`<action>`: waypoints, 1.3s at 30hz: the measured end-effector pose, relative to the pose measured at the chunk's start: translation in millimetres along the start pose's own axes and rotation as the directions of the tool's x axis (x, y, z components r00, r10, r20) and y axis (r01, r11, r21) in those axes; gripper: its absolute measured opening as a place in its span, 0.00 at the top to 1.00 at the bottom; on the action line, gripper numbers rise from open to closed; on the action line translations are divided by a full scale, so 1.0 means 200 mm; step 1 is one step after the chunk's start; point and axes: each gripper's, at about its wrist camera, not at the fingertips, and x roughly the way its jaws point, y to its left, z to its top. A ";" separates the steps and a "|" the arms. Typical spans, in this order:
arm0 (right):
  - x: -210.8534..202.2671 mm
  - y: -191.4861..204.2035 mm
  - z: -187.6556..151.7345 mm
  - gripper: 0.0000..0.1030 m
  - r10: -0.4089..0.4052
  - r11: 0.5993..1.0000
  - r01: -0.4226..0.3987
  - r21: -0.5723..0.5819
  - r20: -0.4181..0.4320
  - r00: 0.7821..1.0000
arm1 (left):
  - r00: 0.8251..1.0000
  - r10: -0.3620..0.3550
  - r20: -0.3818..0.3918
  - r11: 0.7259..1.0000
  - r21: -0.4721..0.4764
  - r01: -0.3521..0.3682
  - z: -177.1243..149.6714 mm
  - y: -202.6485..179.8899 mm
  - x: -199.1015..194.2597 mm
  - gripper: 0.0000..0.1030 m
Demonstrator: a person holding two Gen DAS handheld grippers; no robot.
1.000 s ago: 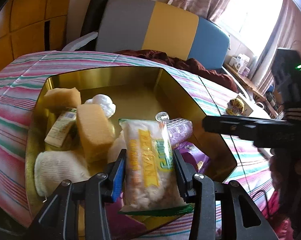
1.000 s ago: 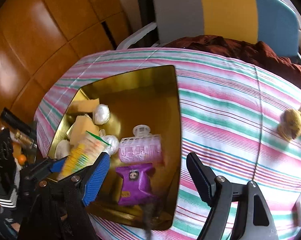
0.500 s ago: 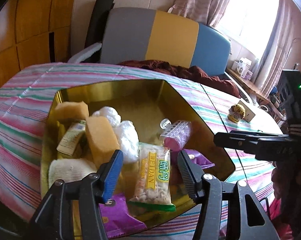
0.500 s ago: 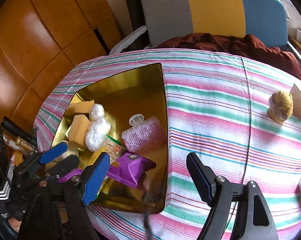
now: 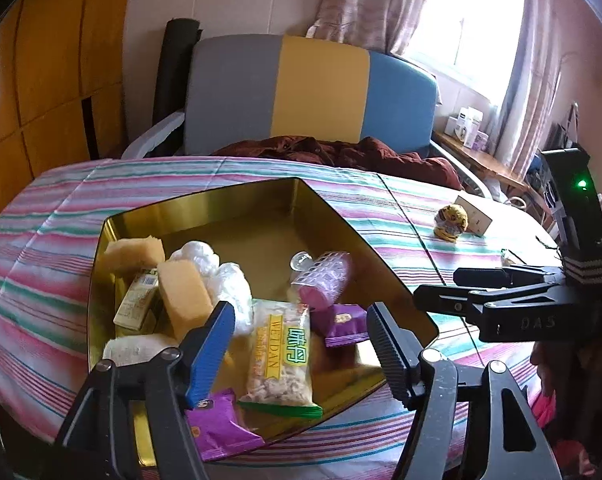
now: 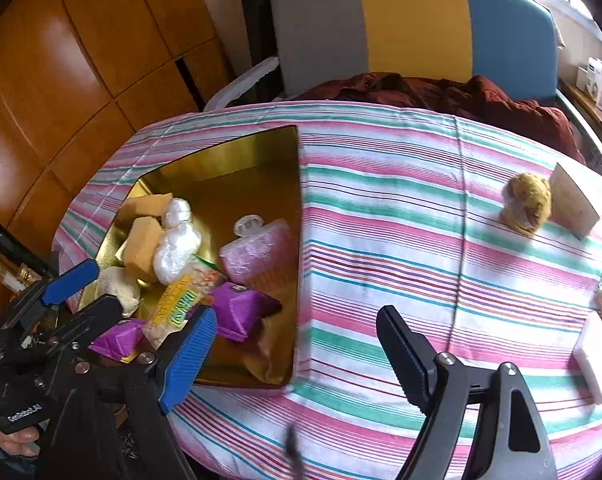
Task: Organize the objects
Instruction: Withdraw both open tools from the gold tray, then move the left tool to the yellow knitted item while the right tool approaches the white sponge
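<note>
A striped tablecloth [image 6: 381, 216] carries the gold tin [image 5: 229, 216], and every place here is told from that tin. Inside it, near its front wall, the snack packet [image 5: 281, 356] lies flat among yellow sponges [image 5: 183, 300], purple packets [image 5: 217, 428] and a pink bottle [image 5: 321, 280]. Above the tin's front edge the left gripper [image 5: 301, 344] has just been opening, its jaws clear of the packet lying below them; beside the tin's right wall the right gripper [image 6: 293, 352] gapes wide and seemingly empty, though a dark blur crosses its gap.

Black tongs [image 5: 301, 344], blue ribbed pads [image 5: 211, 354]
</note>
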 end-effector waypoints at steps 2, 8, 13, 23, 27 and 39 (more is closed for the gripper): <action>-0.01 -0.03 -0.01 0.19 -0.007 1.000 0.007 0.016 0.000 1.000 | 1.000 0.003 0.001 1.000 0.012 -0.003 0.01 -0.02 -0.01 0.32; -0.04 -0.16 -0.04 0.19 -0.045 0.996 0.045 0.073 -0.009 0.999 | 1.000 0.031 -0.004 0.998 0.048 -0.031 0.02 -0.07 -0.01 0.28; -0.07 -0.28 -0.07 0.19 -0.092 0.990 0.094 0.108 -0.023 0.996 | 1.000 0.029 -0.001 0.996 0.081 -0.029 0.03 -0.11 -0.02 0.28; -0.19 -0.64 -0.10 0.19 -0.126 0.951 0.136 0.276 -0.052 0.991 | 1.000 -0.004 -0.016 0.992 0.129 0.006 0.04 -0.21 0.01 0.28; -0.26 -0.82 -0.13 0.19 -0.140 0.916 0.157 0.369 -0.073 0.987 | 0.999 -0.027 -0.028 0.989 0.144 0.031 0.04 -0.25 0.03 0.28; -0.46 -1.33 -0.22 0.18 -0.266 0.863 0.336 0.377 -0.227 0.937 | 0.994 -0.090 -0.069 0.985 0.145 0.099 0.02 -0.31 0.10 0.28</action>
